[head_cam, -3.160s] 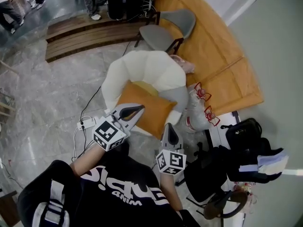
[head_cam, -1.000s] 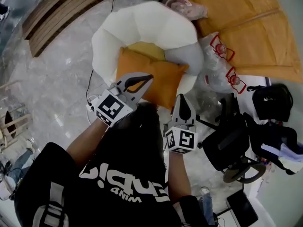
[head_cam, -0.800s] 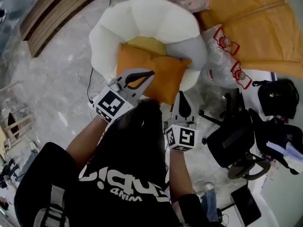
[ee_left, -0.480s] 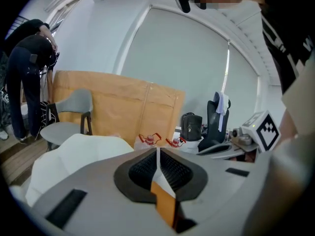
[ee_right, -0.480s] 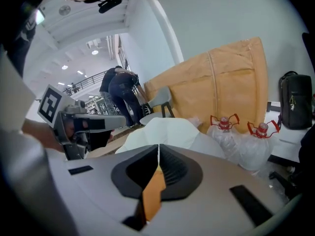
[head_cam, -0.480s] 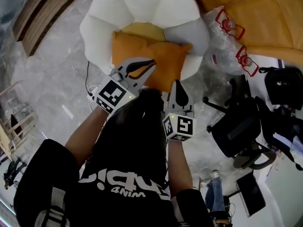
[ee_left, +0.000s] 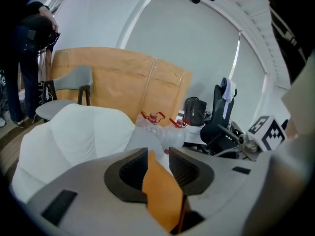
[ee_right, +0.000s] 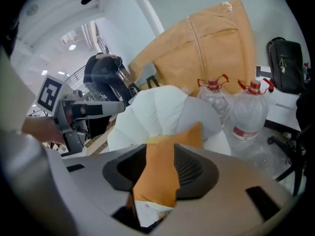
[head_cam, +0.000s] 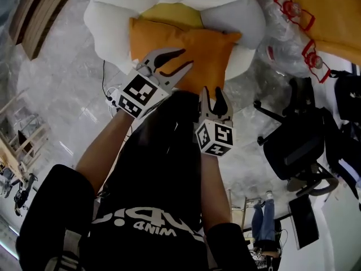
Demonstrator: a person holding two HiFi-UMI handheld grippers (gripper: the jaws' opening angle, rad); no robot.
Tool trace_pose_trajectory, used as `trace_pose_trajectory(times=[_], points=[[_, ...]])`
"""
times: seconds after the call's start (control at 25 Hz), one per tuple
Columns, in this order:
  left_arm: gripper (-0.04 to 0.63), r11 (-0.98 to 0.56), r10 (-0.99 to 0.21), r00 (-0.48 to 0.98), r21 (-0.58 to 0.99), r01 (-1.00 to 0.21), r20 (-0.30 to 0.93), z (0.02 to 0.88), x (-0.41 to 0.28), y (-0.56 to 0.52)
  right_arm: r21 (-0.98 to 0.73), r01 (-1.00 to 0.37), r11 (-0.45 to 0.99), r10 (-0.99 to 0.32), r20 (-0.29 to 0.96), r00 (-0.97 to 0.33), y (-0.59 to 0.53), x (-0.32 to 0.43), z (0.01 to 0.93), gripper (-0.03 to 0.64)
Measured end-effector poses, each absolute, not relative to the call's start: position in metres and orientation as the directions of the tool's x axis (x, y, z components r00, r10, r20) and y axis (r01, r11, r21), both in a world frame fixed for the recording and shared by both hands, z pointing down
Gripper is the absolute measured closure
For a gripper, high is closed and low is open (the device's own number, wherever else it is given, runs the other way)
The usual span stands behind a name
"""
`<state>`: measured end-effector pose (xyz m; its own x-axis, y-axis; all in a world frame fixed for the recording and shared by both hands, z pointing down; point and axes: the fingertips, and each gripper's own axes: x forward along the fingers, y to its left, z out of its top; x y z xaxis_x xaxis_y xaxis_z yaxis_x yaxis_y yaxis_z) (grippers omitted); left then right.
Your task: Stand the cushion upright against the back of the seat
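Note:
An orange cushion (head_cam: 194,47) lies across the front of a white padded armchair (head_cam: 107,21), over a yellow cushion (head_cam: 169,14) on the seat. My left gripper (head_cam: 181,61) is at the cushion's near left edge. Its jaws are opening, with a fold of orange cushion (ee_left: 160,195) still between them and gaps at both pads. My right gripper (head_cam: 212,95) is at the near right edge. It is opening too, and a strip of cushion (ee_right: 157,176) hangs loose in the gap. The chair's back (ee_left: 74,132) rises behind.
Two big water bottles (head_cam: 293,16) with red handles stand right of the armchair, and a black office chair (head_cam: 299,145) is nearer on the right. A tan paper-wrapped panel (ee_left: 123,82), a grey chair (ee_left: 69,87) and a black bag (ee_left: 195,109) are behind. A cable (head_cam: 107,89) runs on the floor at left.
Both grippers have come down with the cushion onto the armchair's seat. Their jaws, shut on the cushion's edge before, now stand parted around it.

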<state>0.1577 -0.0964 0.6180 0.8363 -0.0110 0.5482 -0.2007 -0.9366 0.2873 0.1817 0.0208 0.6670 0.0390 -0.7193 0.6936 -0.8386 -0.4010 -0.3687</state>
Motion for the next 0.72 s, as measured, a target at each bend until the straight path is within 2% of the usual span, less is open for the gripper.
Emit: trace_pose_trajectory(times=[0.32,0.72], points=[[0.428,-0.941,0.05,0.749,0.283,-0.186,0.66,0.712,0.157,-0.092,-0.33,-0.803,-0.497,-0.588,0.808,0.032,0.048,0.174,0.764,0.414],[0.39,-0.963,0.115,0.61,0.238,-0.124,0.784,0.836,0.159,-0.086,-0.27,-0.722,-0.637,-0.42,0.907,0.031,0.084,0.167,0.872,0.405]])
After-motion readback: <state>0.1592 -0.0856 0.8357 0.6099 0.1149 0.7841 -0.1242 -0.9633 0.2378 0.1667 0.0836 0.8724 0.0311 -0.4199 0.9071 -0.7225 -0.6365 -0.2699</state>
